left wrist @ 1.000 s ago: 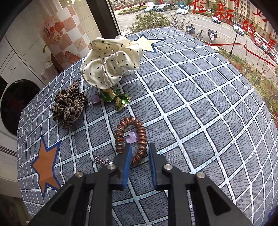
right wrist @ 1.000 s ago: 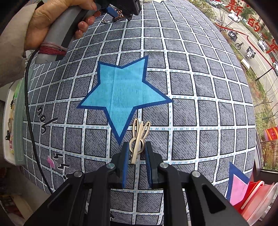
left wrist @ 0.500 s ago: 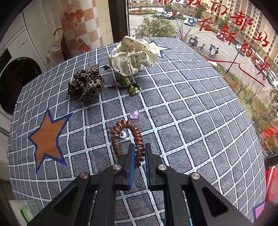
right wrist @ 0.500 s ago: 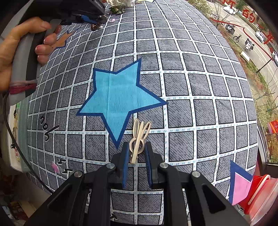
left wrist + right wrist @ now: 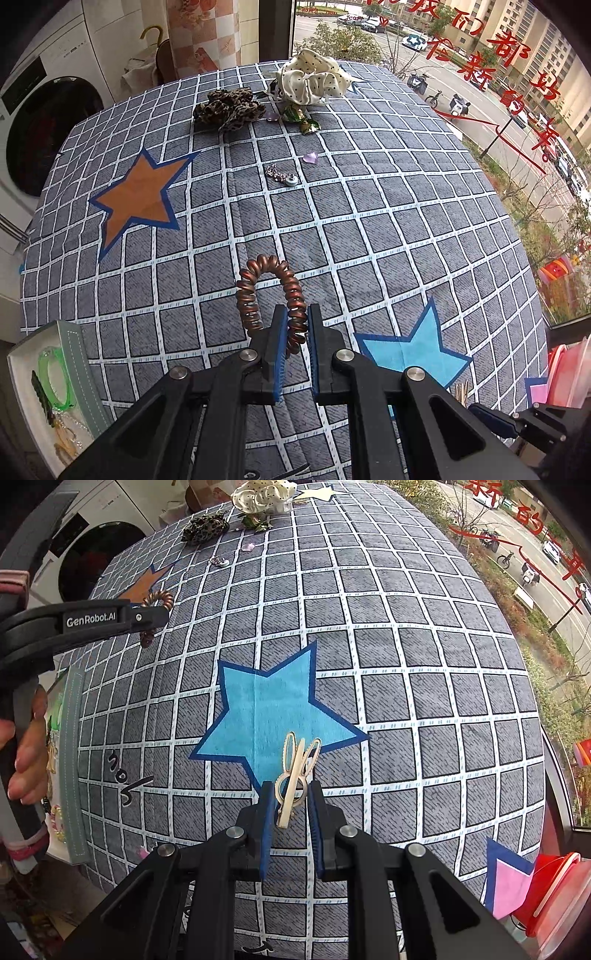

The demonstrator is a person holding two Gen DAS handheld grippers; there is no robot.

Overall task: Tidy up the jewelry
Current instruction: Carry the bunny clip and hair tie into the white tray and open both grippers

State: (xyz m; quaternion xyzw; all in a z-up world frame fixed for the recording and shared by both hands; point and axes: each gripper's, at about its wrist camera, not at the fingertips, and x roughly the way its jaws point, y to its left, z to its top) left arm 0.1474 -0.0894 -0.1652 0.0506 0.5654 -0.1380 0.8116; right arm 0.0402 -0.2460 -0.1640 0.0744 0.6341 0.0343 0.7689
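- Left wrist view: left gripper point(image 5: 295, 325) clamped on copper spiral hair tie point(image 5: 271, 295); green bangle point(image 5: 55, 376) in tray point(image 5: 79, 369).
- Right wrist view only: right gripper point(image 5: 291, 801) clamped on gold hair clip point(image 5: 295, 775).

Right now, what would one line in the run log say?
left gripper: shut on copper spiral hair tie | right gripper: shut on cream rabbit hair clip | both above checked tablecloth | open tray at table edge
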